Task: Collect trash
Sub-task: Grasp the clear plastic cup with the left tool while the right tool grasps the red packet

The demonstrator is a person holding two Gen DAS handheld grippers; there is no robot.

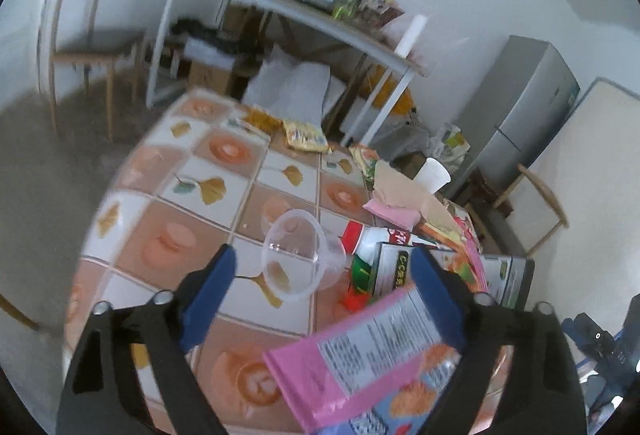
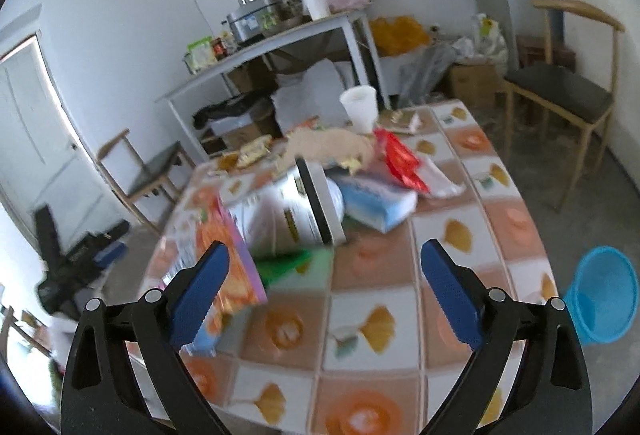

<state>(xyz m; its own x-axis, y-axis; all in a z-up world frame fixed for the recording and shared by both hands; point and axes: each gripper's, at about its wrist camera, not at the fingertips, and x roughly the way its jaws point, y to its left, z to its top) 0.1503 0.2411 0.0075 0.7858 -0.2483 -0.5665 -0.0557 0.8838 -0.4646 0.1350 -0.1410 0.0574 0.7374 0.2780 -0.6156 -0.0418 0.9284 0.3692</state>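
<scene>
A table (image 2: 460,219) with an orange and ginkgo-leaf tile pattern fills the middle of both views, its litter heaped toward the centre. At the right edge of the right wrist view a blue bin (image 2: 604,299) stands on the floor. A pink snack bag (image 1: 360,359) lies low in the left wrist view between the wide-apart fingers of the left gripper (image 1: 324,267), resting against the right pad; whether it is gripped is unclear. Above it a clear plastic cup (image 1: 300,255) lies tipped. The right gripper (image 2: 324,267) gapes empty.
</scene>
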